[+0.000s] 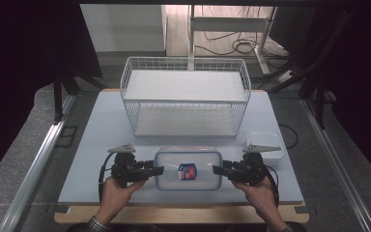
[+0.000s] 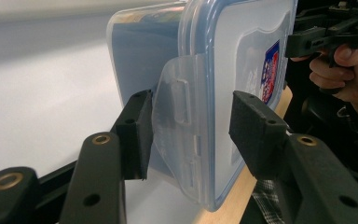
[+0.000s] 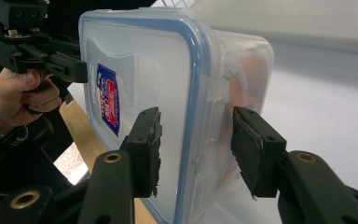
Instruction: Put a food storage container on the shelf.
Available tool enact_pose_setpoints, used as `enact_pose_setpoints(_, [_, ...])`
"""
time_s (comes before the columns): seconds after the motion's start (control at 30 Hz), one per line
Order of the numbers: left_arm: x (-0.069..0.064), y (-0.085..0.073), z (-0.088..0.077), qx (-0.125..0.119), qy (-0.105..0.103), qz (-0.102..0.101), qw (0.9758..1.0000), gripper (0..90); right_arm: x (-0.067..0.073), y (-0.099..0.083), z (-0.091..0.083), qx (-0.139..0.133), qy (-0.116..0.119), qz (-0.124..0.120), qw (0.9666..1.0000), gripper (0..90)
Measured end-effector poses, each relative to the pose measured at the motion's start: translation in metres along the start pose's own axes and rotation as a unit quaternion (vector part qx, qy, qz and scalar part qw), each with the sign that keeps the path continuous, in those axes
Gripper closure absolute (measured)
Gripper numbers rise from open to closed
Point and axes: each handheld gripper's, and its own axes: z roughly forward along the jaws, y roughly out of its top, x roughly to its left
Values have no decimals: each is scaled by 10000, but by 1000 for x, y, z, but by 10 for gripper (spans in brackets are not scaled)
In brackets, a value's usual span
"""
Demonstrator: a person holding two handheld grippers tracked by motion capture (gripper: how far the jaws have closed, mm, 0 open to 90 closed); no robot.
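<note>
High view: clear plastic container (image 1: 188,169) with blue-edged lid and a red-and-blue label sits in the lower centre of the frame, on the pale table (image 1: 96,135) near its front edge. Left gripper (image 1: 160,170) meets the container's left end, right gripper (image 1: 216,169) its right end; each is held in a hand entering from the bottom edge.

Left gripper view: jaws stand apart, straddling the lid's side latch flap (image 2: 179,126); the left pad looks to touch the flap, the right pad stands clear of the lid.

Right gripper view: jaws apart astride the container's rim; contact cannot be told.

Behind the container stands a white wire basket (image 1: 185,96); a small white tray (image 1: 265,145) lies at centre right.
</note>
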Motion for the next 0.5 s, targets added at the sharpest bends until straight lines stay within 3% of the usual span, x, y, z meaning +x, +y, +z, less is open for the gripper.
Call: enact_pose_setpoints(0.5, [-6, 44, -22, -278, 162, 366, 9988, 506, 9, 45, -6, -320, 14, -314, 9990, 533])
